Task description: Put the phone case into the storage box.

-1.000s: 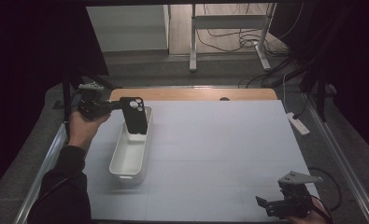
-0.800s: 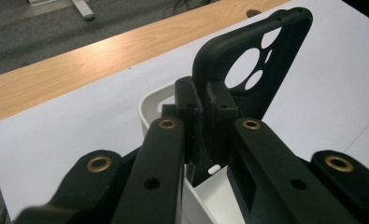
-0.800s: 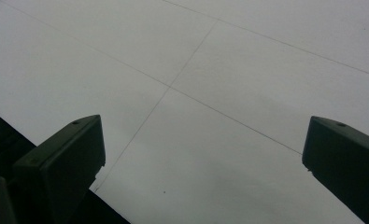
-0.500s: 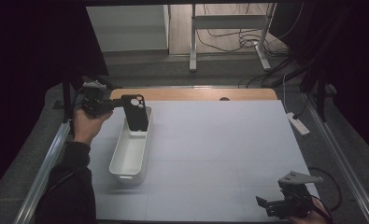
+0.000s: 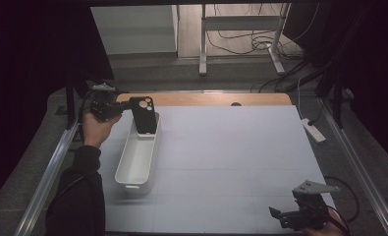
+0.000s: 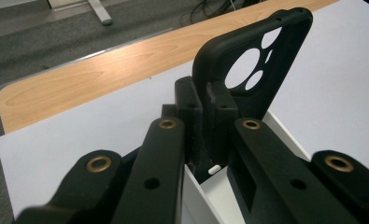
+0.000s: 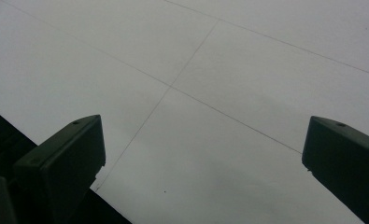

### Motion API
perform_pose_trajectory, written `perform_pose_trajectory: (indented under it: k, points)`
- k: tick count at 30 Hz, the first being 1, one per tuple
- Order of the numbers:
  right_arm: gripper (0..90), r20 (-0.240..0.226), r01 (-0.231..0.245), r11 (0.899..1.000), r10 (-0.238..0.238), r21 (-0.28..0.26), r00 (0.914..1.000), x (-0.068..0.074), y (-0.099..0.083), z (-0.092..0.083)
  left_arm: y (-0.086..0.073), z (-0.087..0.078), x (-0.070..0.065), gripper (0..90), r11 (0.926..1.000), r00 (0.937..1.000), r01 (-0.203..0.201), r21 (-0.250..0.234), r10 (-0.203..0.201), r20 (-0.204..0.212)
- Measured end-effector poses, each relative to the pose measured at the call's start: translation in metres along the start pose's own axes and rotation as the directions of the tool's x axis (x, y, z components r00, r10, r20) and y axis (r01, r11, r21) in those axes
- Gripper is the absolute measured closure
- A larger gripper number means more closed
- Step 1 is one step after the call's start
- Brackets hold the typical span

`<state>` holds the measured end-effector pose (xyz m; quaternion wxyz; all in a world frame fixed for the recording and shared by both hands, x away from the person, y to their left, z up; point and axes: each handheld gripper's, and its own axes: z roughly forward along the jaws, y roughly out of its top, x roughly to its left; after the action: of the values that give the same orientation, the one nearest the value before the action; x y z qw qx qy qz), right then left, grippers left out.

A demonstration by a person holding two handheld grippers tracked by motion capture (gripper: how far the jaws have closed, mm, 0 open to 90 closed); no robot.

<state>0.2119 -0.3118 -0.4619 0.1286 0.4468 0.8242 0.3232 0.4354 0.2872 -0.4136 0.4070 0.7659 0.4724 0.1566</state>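
Black jaws of the left gripper are clamped on a black phone case, pinching its edge just below the camera cutouts. Case stands upright w/ the cutout end up, its lower end down inside the far end of a white rectangular bin. In the high view the left gripper sits just left of the bin's far end, held by the left hand, dark sleeve running back along the bin's left side. Phone case there leans slightly against the bin's far rim; can't tell if it touches the bottom.

Bin lies lengthwise on the white tabletop, near its left edge. Bare wood strip shows beyond the bin at the table's far edge.

Right gripper is well apart from the bin, at the table's near right corner, grey three-cornered plate on top. Its jaws stand wide apart w/ nothing between them, over the white surface w/ thin grid lines.
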Motion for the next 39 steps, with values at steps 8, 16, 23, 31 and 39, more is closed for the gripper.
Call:
perform_pose_trajectory:
  k: [8, 16, 23, 31, 39]
  points:
    - [0.0, -0.001, -0.004, 1.0, 0.004, 0.0, 1.0, 0.0, 0.0, 0.0, -0.002, 0.009, 0.0, 86.0, 0.9997, 0.9998, -0.008, -0.024, 0.008, -0.019]
    - [0.0, -0.006, -0.006, 1.0, 0.006, 0.001, 1.0, -0.001, 0.0, 0.0, -0.007, 0.015, 0.0, 86.0, 0.9986, 0.999, -0.03, -0.044, 0.028, -0.034]
    - [0.0, -0.007, -0.005, 1.0, 0.005, 0.003, 1.0, -0.001, 0.0, 0.0, -0.012, 0.022, 0.0, 86.0, 0.9974, 0.9982, -0.041, -0.06, 0.038, -0.046]
    - [0.0, -0.008, -0.007, 1.0, 0.007, 0.002, 0.9999, -0.001, 0.0, 0.0, -0.018, 0.025, 0.003, 85.9, 0.9952, 0.9981, -0.049, -0.084, 0.046, -0.041]
    - [0.0, -0.009, -0.007, 1.0, 0.007, 0.003, 0.9999, -0.001, 0.0, 0.0, -0.017, 0.027, 0.003, 83.2, 0.9951, 0.9979, -0.053, -0.083, 0.05, -0.04]
